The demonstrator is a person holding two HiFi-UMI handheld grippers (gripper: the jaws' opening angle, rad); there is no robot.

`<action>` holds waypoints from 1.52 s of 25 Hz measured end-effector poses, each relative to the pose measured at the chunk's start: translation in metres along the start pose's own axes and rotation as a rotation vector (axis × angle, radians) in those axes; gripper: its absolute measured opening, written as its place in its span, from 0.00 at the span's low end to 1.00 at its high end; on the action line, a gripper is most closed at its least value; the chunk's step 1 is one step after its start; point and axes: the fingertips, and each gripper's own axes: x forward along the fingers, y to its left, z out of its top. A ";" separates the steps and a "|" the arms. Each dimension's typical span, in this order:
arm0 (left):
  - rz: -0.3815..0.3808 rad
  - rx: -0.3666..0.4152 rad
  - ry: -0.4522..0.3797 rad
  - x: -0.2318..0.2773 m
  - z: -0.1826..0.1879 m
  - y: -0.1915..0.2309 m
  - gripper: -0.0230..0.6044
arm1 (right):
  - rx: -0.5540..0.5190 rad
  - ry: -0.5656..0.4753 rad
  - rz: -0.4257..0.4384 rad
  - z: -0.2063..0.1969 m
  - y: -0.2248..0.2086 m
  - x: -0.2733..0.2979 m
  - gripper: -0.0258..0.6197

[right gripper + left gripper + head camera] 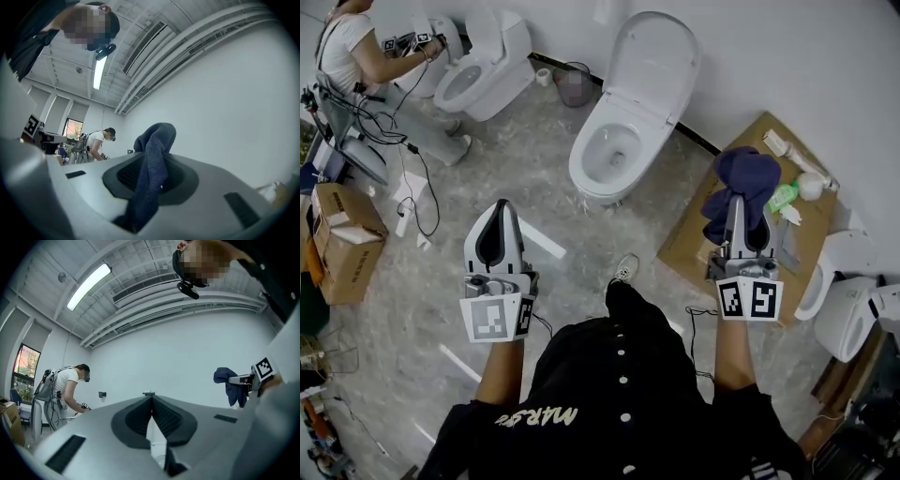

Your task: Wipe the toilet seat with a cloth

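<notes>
The white toilet (pixel 623 131) stands on the floor ahead of me, its lid raised against the wall and its seat (pixel 584 159) down around the bowl. My right gripper (pixel 737 204) is shut on a dark blue cloth (pixel 742 183), held up to the right of the toilet; in the right gripper view the cloth (pixel 151 178) hangs between the jaws of that gripper (pixel 152 157). My left gripper (pixel 499 214) is shut and holds nothing, left of and nearer than the toilet. In the left gripper view the jaws of the left gripper (pixel 151 397) meet at their tips, and the cloth (pixel 230 383) shows far right.
Another person (pixel 352 56) works at a second toilet (pixel 483 70) at the back left. A small bin (pixel 574 84) stands by the wall. A cardboard sheet (pixel 769 141) with bottles lies at right, a third toilet (pixel 844 305) beyond it. A cardboard box (pixel 342 239) and cables lie at left.
</notes>
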 end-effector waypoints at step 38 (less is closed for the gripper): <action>-0.182 -0.025 0.104 0.250 -0.073 0.023 0.05 | 0.023 0.119 -0.111 -0.098 -0.049 0.207 0.16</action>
